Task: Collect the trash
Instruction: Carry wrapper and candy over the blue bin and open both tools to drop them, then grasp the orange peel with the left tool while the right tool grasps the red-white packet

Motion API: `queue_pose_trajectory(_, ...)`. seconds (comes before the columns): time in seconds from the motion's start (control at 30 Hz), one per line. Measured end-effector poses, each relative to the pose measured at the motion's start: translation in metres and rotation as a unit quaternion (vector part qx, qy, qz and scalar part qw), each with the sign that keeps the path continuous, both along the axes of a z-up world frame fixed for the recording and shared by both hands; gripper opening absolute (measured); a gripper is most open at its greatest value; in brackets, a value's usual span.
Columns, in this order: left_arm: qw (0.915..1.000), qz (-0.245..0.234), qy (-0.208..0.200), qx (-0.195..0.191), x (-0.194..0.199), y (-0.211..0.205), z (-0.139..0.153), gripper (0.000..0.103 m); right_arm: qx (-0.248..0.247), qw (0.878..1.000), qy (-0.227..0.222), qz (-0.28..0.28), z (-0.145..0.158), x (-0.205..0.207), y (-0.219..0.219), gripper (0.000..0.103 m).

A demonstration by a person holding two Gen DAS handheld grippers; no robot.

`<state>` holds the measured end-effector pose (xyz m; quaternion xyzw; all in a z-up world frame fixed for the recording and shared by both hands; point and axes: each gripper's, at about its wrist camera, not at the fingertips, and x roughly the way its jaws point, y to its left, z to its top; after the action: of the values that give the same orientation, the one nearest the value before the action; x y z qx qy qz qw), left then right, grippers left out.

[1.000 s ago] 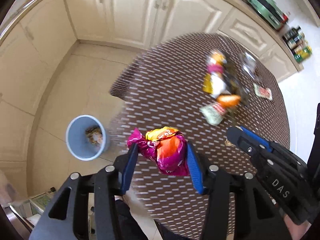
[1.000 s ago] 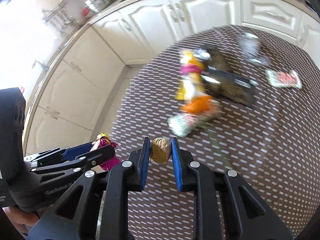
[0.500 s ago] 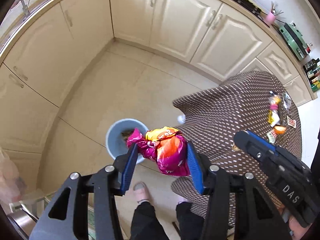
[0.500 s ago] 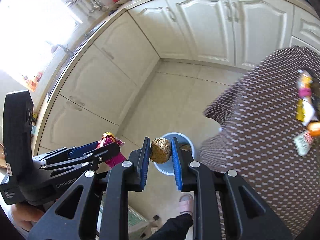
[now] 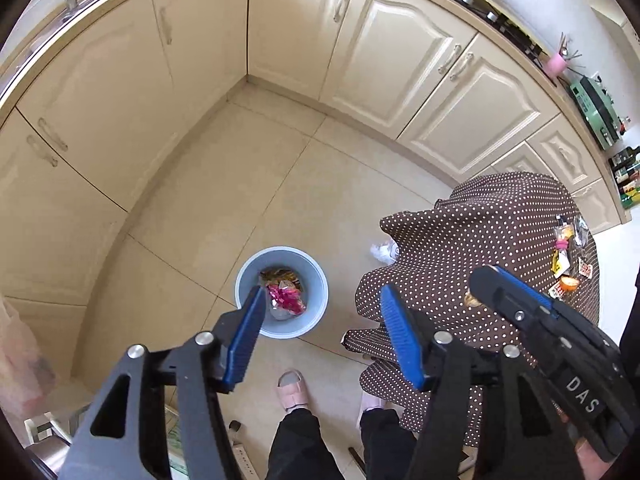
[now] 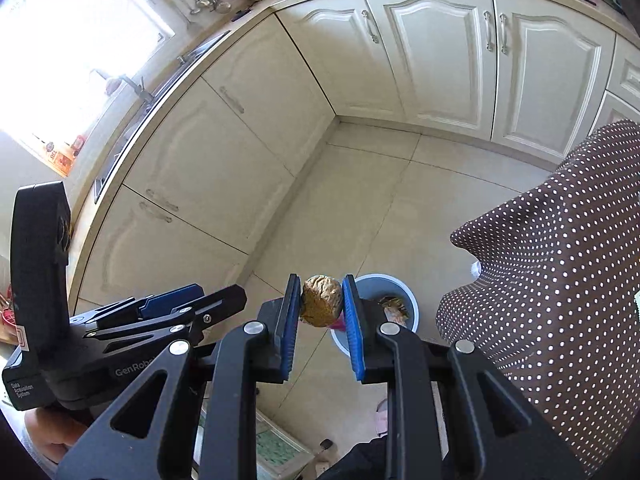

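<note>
black gripper frames, blue ribbed fingers (image 5: 400,340) (silver screws), dark trousers (image 5: 300,444), pink slippers (image 5: 292,390).

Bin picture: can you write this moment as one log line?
left gripper: just opened, empty | pink wrapper: in bin | right gripper: shut on brown ball | next: probably drop ball

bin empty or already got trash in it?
Not empty. The blue bin on the floor holds a pink wrapper and yellowish scraps at the bottom, well below the rim.

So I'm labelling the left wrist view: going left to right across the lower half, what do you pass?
Left hand-held gripper's left finger → blue bin → white scrap on the floor → polka-dot tablecloth → wrappers on the table.
</note>
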<state>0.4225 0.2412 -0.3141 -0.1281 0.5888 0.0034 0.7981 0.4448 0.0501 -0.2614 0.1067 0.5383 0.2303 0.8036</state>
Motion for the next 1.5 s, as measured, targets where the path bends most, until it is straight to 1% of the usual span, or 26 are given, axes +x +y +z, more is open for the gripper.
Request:
queue_pose_trajectory(0.3, 0.9994, 0.033, -0.010, -0.006, -0.011, 0.035, 0.012, 0.059, -0.001, 1.000, -0.001, 0.023, 0.001, 0.003, 0.031, 0.020)
queue_pose_trajectory(0.6, 0.9976, 0.067, -0.018, 0.001, -0.022, 0.060, 0.023, 0.059, 0.009, 0.999, -0.013, 0.037, 0.007, 0.008, 0.053, 0.022)
queue_pose_trajectory(0.67, 0.9973, 0.071, -0.019, 0.001, -0.024, 0.062, 0.025, 0.059, 0.013, 0.999, -0.014, 0.037, 0.009, 0.009, 0.053, 0.023)
queue_pose_trajectory(0.73, 0.9973, 0.071, -0.020, 0.003, -0.024, 0.060, 0.027, 0.059, 0.015, 0.999, -0.017, 0.034, 0.011, 0.011, 0.050, 0.028)
queue_pose_trajectory(0.87, 0.9975, 0.067, -0.022, 0.007, -0.021, 0.049, 0.031, 0.059, 0.020, 0.999, -0.020, 0.025, 0.013, 0.014, 0.034, 0.028)
queue_pose_trajectory(0.97, 0.9981, 0.055, -0.025, 0.007, -0.015, 0.028, 0.033, 0.059, 0.021, 1.000, -0.022, 0.008, 0.015, 0.017, 0.010, 0.029)
queue_pose_trajectory(1.1, 0.9993, 0.020, -0.030, 0.003, 0.007, -0.025, 0.037, 0.059, 0.013, 0.999, -0.030, -0.025, 0.018, 0.020, -0.040, 0.029)
queue_pose_trajectory(1.17, 0.9995, 0.000, -0.031, -0.004, 0.016, -0.056, 0.037, 0.059, 0.004, 0.998, -0.036, -0.044, 0.021, 0.022, -0.074, 0.029)
queue_pose_trajectory(1.27, 0.9985, -0.046, -0.029, -0.010, 0.030, -0.119, 0.034, 0.059, -0.009, 0.995, -0.039, -0.086, 0.022, 0.023, -0.141, 0.030)
queue_pose_trajectory(1.33, 0.9961, -0.082, -0.027, -0.016, 0.038, -0.166, 0.030, 0.059, -0.021, 0.993, -0.040, -0.110, 0.022, 0.020, -0.180, 0.030)
queue_pose_trajectory(1.37, 0.9945, -0.099, -0.026, -0.019, 0.042, -0.186, 0.028, 0.059, -0.029, 0.991, -0.040, -0.124, 0.022, 0.018, -0.203, 0.031)
queue_pose_trajectory(1.43, 0.9895, -0.141, -0.020, -0.028, 0.048, -0.240, 0.022, 0.059, -0.041, 0.987, -0.038, -0.150, 0.020, 0.013, -0.238, 0.031)
queue_pose_trajectory(1.47, 0.9877, -0.153, -0.017, -0.031, 0.049, -0.257, 0.019, 0.059, -0.045, 0.985, -0.036, -0.163, 0.019, 0.010, -0.258, 0.031)
queue_pose_trajectory(1.5, 0.9840, -0.174, -0.010, -0.036, 0.051, -0.284, 0.014, 0.059, -0.048, 0.982, -0.032, -0.178, 0.017, 0.006, -0.281, 0.031)
